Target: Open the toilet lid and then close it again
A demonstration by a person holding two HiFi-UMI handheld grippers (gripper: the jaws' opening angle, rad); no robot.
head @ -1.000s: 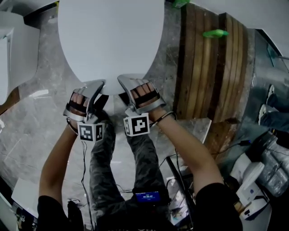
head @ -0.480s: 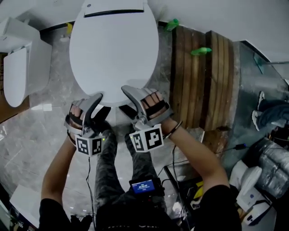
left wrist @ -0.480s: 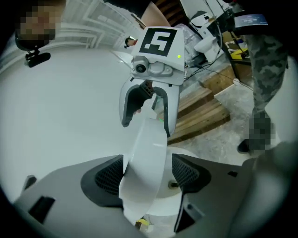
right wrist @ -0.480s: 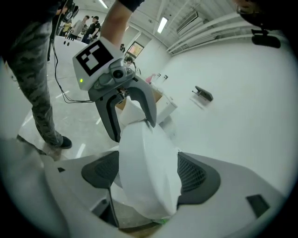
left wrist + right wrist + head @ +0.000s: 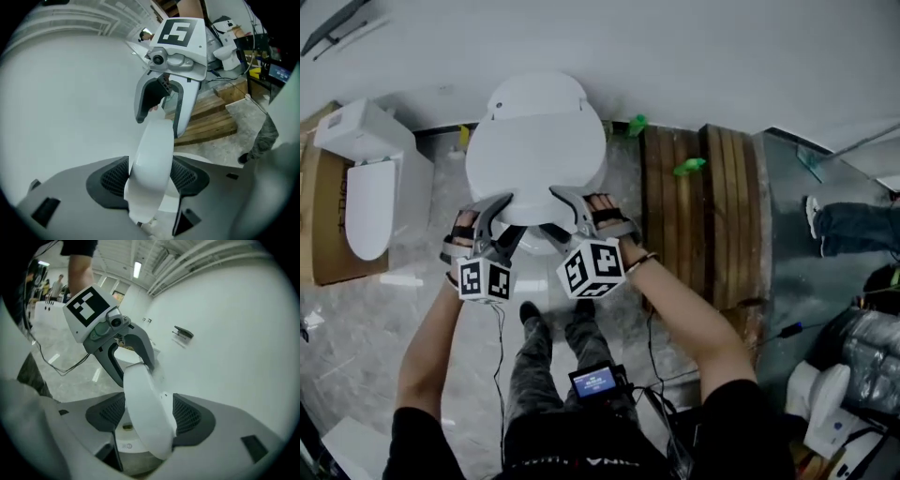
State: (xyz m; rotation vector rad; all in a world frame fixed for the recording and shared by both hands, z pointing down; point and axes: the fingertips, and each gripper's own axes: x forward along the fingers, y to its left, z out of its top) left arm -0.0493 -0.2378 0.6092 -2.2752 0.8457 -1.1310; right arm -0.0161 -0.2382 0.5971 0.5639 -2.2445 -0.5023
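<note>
The white toilet lid (image 5: 536, 155) is tilted up off the bowl, and both grippers hold its front edge. My left gripper (image 5: 506, 212) has the lid's rim (image 5: 152, 159) between its pads (image 5: 112, 177), and its jaws have just been closing on it. To its right, my right gripper (image 5: 555, 212) clamps the same rim (image 5: 145, 404) between its pads (image 5: 190, 417); its jaws have also just been closing. Each gripper view shows the other gripper on the rim: the right gripper (image 5: 171, 93) and the left gripper (image 5: 117, 352). The bowl beneath is mostly hidden.
A second white toilet (image 5: 370, 192) stands on cardboard at the left. A wooden pallet (image 5: 703, 216) with green items (image 5: 689, 167) lies right of the toilet. A white wall runs behind. Another person's leg (image 5: 853, 225) and gear (image 5: 862, 356) are at the right.
Both grippers have risen together with the lid's front edge, so the lid has swung from flat to tilted up. The head view now takes in the whole toilet and wall.
</note>
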